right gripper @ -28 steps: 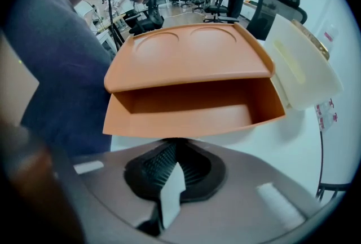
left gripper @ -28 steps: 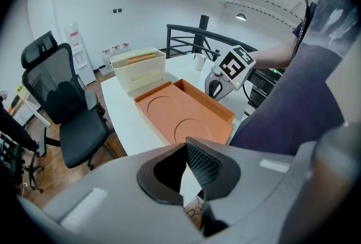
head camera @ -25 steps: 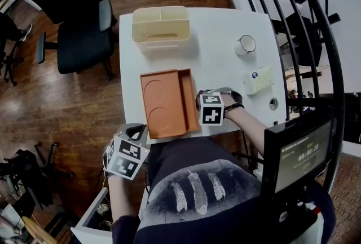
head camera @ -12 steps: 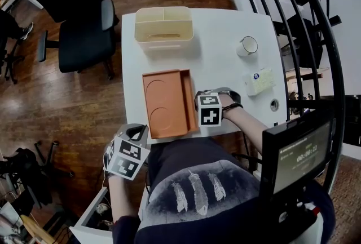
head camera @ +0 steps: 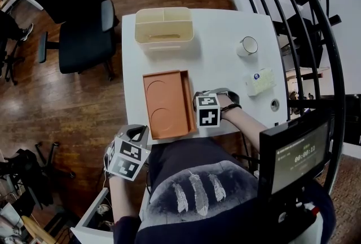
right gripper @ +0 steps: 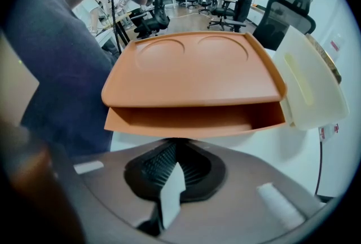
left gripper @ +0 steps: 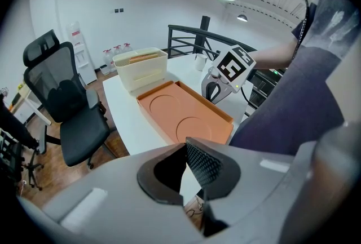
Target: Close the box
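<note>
one orange box (head camera: 166,103) near the surface's (head camera: 225,74) near edge, its lid with two round recesses lying askew over the base. right gripper (right gripper: 176,151) just beside the box's right side, jaws together, empty. left gripper (left gripper: 185,151) off the near-left corner, jaws together, empty. cream bin (head camera: 164,27) at far edge.

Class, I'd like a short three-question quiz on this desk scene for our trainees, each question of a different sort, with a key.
1. True or false: the orange box is fully closed.
2. Which tool is nearer the box? A) left tool B) right tool
3. Fill in: the white mug stands on the white ___.
Key: 1 false; 2 B; 3 table.
</note>
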